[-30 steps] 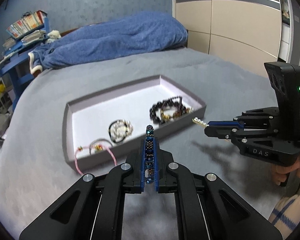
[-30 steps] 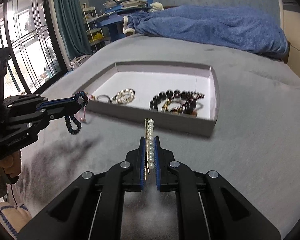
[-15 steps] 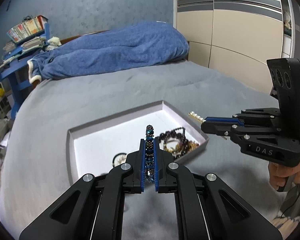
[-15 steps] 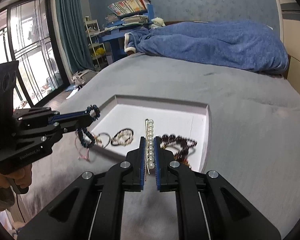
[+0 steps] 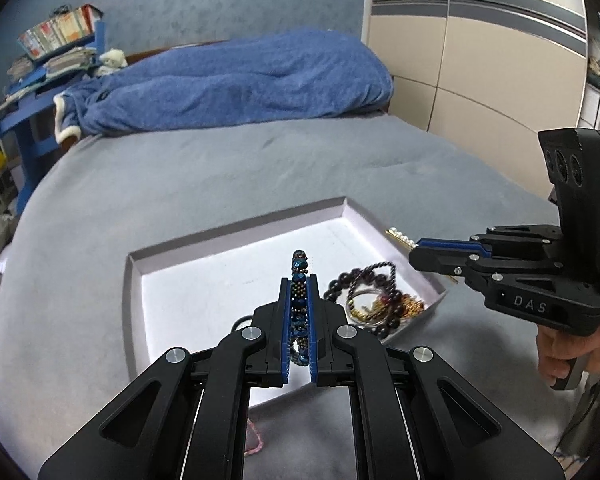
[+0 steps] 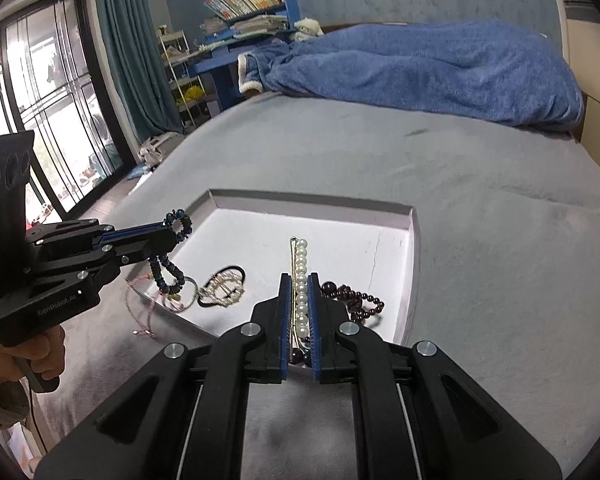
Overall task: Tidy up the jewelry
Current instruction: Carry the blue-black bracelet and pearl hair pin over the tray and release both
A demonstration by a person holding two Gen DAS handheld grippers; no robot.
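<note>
A shallow grey tray with a white floor (image 5: 236, 236) (image 6: 410, 264) lies on the grey bed. My left gripper (image 5: 299, 280) is shut on a dark blue beaded bracelet (image 5: 300, 268) and holds it above the tray's near left part; it also shows in the right wrist view (image 6: 176, 224). My right gripper (image 6: 300, 280) is shut on a pearl hair clip (image 6: 300, 264) above the tray's right side; its tip shows in the left wrist view (image 5: 400, 236). In the tray lie a dark red bead bracelet (image 6: 356, 300) and a black hair tie with pearls (image 6: 224, 288).
A pink string (image 6: 144, 312) hangs over the tray's near left rim onto the bed. A blue blanket (image 5: 228, 80) is heaped at the head of the bed. A wardrobe (image 5: 480, 60) stands to the right, a blue shelf with books (image 6: 248, 12) and a window to the left.
Both grippers have risen and moved forward over the tray, each still holding its piece. The tray now sits lower and nearer in both views.
</note>
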